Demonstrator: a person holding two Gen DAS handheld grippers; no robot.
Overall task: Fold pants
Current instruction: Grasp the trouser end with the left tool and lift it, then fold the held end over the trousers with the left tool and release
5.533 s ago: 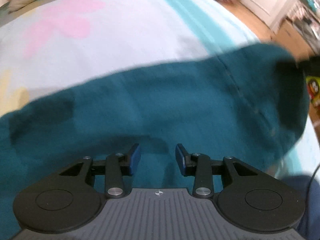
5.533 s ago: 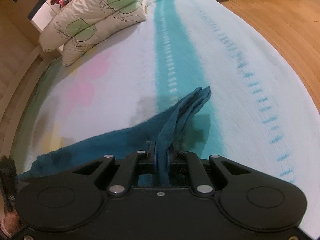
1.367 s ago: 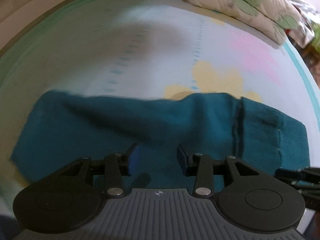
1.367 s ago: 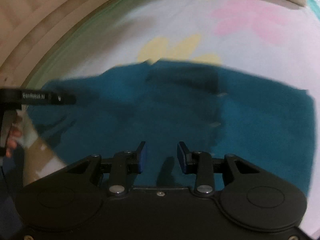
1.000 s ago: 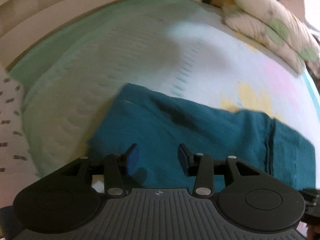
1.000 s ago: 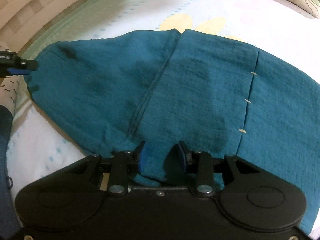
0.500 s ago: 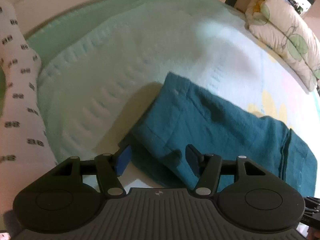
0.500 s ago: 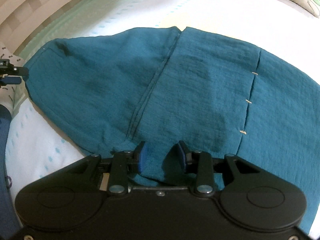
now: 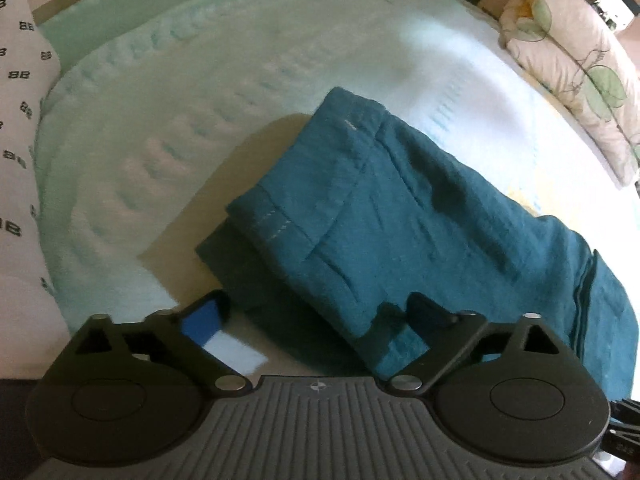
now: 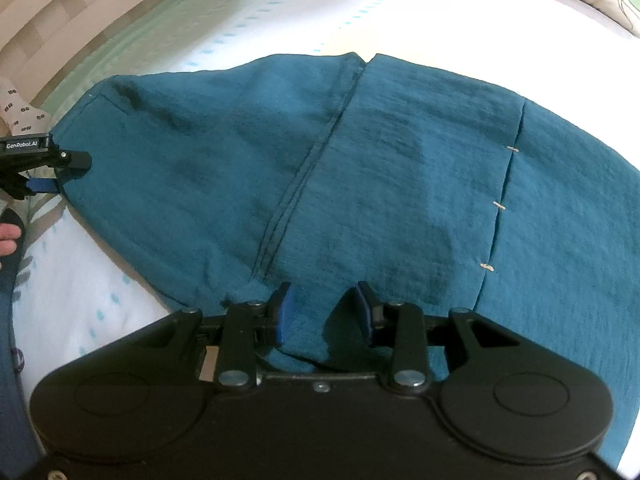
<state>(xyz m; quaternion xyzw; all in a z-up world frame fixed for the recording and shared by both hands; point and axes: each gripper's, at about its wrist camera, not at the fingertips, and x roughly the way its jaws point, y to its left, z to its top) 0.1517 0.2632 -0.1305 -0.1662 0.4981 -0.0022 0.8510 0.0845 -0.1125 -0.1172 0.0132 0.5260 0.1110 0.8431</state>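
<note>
Left wrist view: the left gripper (image 9: 316, 316) is being held spread to its widest, its jaws having just been opening. A folded corner of the teal pants (image 9: 400, 216) is lying between the fingers, but no pad is seen pressing on it; the garment is released. The pants are lying folded in layers on the bed sheet (image 9: 200, 80), pale green with dashed lines. A leaf-patterned pillow (image 9: 572, 60) is lying at the far right, well apart from the pants. White printed fabric (image 9: 20, 92) is being shown along the left edge.

Right wrist view: the right gripper (image 10: 322, 312) is being held partly open over the near edge of the pants (image 10: 360, 160). Cloth is lying between the blue pads (image 10: 285, 312), yet whether it is being pinched cannot be told. The pants are spread flat across the sheet (image 10: 280, 8), a seam running up the middle. At the left edge the left gripper (image 10: 44, 172) is being seen just beside the garment's far corner.
</note>
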